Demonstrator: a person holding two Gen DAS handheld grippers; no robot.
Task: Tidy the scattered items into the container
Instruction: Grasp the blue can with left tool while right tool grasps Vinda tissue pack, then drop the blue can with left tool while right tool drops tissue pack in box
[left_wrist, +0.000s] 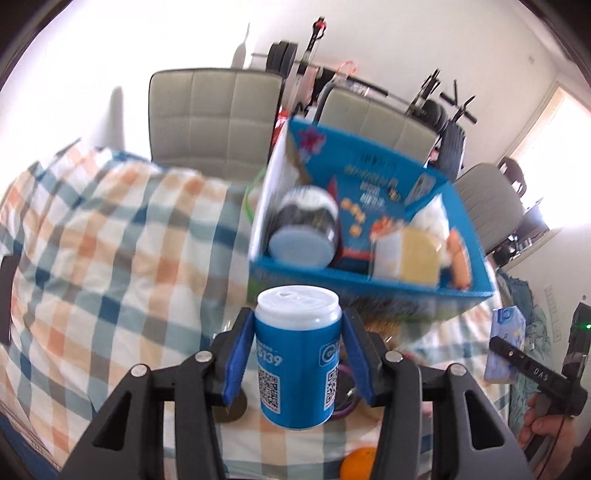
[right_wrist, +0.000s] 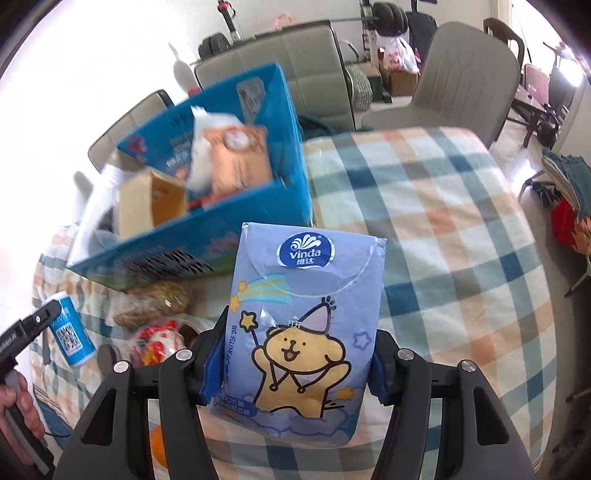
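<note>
My left gripper (left_wrist: 297, 354) is shut on a blue can with a white lid (left_wrist: 297, 362) and holds it above the table, just in front of the blue cardboard box (left_wrist: 369, 284). My right gripper (right_wrist: 295, 362) is shut on a light blue Vinda tissue pack (right_wrist: 301, 328), held upright in the air near the box (right_wrist: 207, 229). The box holds a dark jar (left_wrist: 308, 229), a yellow carton (left_wrist: 419, 254) and other packets. Each view also shows the other tool: the tissue pack at the right (left_wrist: 506, 343), the can at the left (right_wrist: 70, 328).
The table has a checked cloth (left_wrist: 110, 240). On it in front of the box lie a snack bag (right_wrist: 155, 302), a red and white packet (right_wrist: 159, 343) and an orange (left_wrist: 358, 463). Grey chairs (left_wrist: 214, 118) stand behind the table.
</note>
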